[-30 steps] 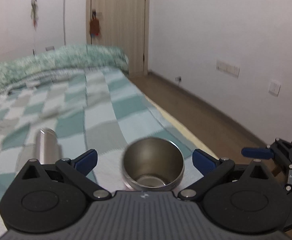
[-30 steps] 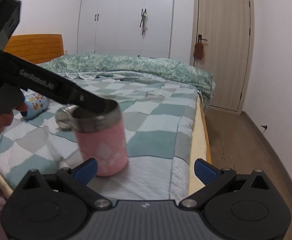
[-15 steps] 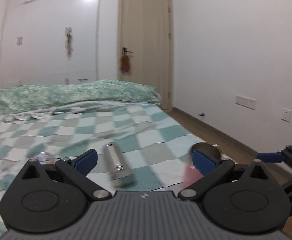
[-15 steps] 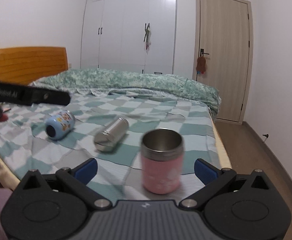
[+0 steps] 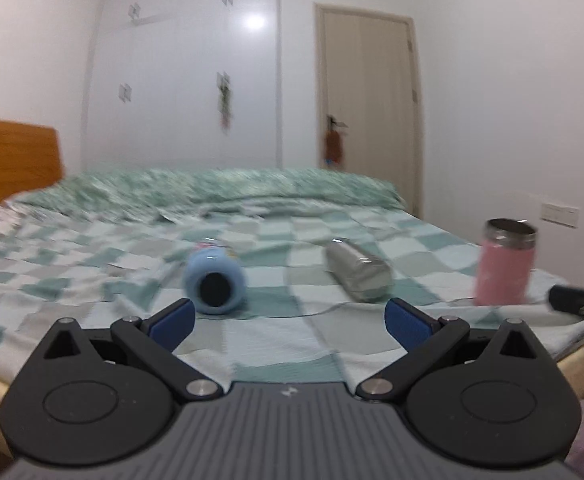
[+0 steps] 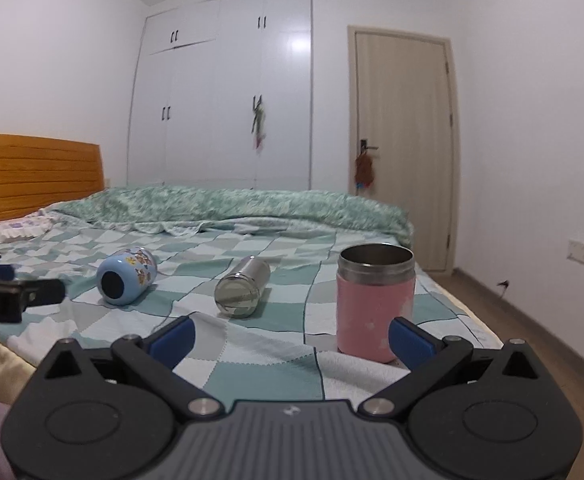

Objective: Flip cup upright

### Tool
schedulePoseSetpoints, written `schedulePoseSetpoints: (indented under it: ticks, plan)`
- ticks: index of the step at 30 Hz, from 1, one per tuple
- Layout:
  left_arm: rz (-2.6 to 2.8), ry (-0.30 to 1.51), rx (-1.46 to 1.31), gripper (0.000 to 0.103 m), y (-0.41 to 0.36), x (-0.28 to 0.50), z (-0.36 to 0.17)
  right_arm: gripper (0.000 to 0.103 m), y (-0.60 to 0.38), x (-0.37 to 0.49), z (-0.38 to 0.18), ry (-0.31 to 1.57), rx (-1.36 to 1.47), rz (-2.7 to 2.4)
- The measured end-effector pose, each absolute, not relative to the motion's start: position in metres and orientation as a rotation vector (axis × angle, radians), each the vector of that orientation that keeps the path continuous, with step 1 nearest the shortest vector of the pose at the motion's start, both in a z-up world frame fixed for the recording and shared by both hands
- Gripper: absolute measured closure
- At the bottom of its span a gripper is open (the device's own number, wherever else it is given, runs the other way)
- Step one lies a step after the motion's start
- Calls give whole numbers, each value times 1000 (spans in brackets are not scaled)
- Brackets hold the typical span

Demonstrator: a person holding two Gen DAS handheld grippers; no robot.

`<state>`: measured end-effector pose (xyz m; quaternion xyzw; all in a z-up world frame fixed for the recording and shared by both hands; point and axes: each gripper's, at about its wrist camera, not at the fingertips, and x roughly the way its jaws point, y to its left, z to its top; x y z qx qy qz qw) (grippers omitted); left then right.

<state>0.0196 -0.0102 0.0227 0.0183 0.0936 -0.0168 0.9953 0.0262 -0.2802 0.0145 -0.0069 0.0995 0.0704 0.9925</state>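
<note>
While both tongs, left and right, gape empty, your pink cup stands near the bed edge; soft bedding could topple it.

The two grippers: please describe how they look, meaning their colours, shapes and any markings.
The left gripper and the right gripper look the same: a ribbed grey body with a small white logo, two round black housings, black linkage arms with silver pivot bolts, and blue finger pads. In the right wrist view, the left one's side bears white lettering, cut off by the frame edge. No cables are visible.
</note>
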Motion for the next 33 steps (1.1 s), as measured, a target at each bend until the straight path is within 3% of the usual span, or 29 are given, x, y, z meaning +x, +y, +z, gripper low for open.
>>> schedulePoseSetpoints:
  ticks: [33]
  plan:
    - [3,138,72,0,-7,13,6,0,-271,20,-3,131,-25,114]
